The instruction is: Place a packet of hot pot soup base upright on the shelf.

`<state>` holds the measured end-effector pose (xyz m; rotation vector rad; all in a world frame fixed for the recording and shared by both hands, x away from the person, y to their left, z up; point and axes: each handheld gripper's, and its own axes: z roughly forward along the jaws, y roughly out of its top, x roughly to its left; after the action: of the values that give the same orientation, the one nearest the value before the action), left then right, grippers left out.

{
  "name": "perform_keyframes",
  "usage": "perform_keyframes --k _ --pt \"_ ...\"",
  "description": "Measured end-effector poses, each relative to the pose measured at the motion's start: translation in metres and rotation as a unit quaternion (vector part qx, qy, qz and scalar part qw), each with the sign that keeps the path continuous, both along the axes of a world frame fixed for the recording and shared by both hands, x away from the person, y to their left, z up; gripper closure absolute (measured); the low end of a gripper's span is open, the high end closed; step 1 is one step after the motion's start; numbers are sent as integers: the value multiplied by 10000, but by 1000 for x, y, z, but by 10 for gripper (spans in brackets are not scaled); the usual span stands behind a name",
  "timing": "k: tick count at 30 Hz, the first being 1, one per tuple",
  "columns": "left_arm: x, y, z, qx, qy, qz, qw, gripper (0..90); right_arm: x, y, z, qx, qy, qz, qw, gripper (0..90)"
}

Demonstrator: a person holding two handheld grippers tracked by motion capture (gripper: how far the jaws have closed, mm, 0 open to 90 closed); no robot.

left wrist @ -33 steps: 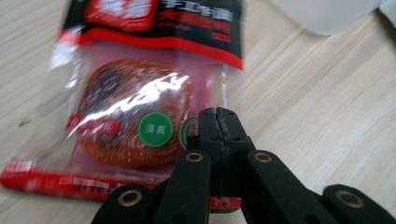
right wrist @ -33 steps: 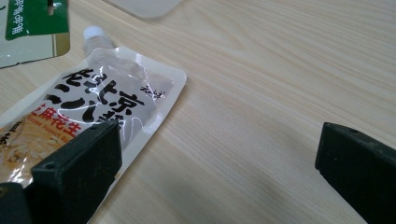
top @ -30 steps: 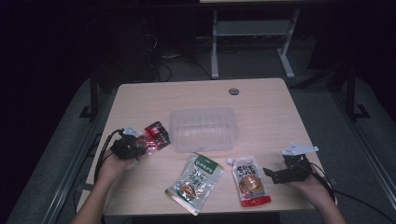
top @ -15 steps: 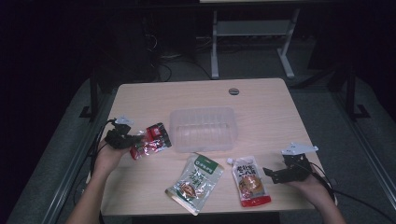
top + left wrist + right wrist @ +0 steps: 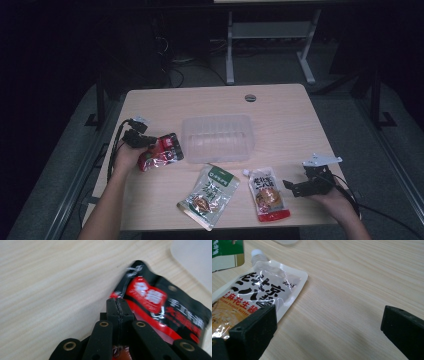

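Red packet [image 5: 161, 151] nearer table [image 5: 210, 102] edge, left tool [image 5: 145, 143] clamped.

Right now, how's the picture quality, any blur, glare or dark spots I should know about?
High view: the room around the table is nearly black, the tabletop evenly lit. Left gripper view: the red and black packet has smeared print from motion blur. Right gripper view: sharp, with glare on the white spouted pouch and soft shadows on the wood.

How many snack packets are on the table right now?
3: a red and black packet in the left claw, a green packet front centre, a spouted pouch near the right claw.
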<state>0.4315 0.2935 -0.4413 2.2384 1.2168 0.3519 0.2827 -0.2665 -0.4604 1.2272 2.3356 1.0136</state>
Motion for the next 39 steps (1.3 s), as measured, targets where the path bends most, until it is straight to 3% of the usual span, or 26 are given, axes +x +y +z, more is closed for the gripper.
perform_keyframes --k 3,4,9,15,19,20,24,26,39 --pt "-2 2 0 5 99 -44 9999 895 0 1 0 -2 -14 19 10000 3" --pt "-7 4 0 -134 153 -89 9998 895 0 1 0 4 -7 22 10000 3" --pt "-19 8 0 -255 347 -290 9986 895 0 2 0 9 2 17 10000 2" --pt "-32 16 10 -294 121 -273 9991 881 0 2 1 -5 5 21 10000 3" --pt "-39 30 15 -59 -38 -135 9999 890 -1 2 0 4 15 19 10000 3" --pt "-39 38 12 -158 -15 -38 9999 892 0 2 0 -7 10 27 10000 3" --pt "-36 45 7 -209 38 85 9997 893 0 4 0 -16 11 50 10000 3" --pt "-35 45 3 -98 105 71 9999 897 0 4 1 -23 33 53 10000 3" --pt "-58 36 2 3 188 -365 9992 897 -1 3 0 -4 33 57 10000 3"
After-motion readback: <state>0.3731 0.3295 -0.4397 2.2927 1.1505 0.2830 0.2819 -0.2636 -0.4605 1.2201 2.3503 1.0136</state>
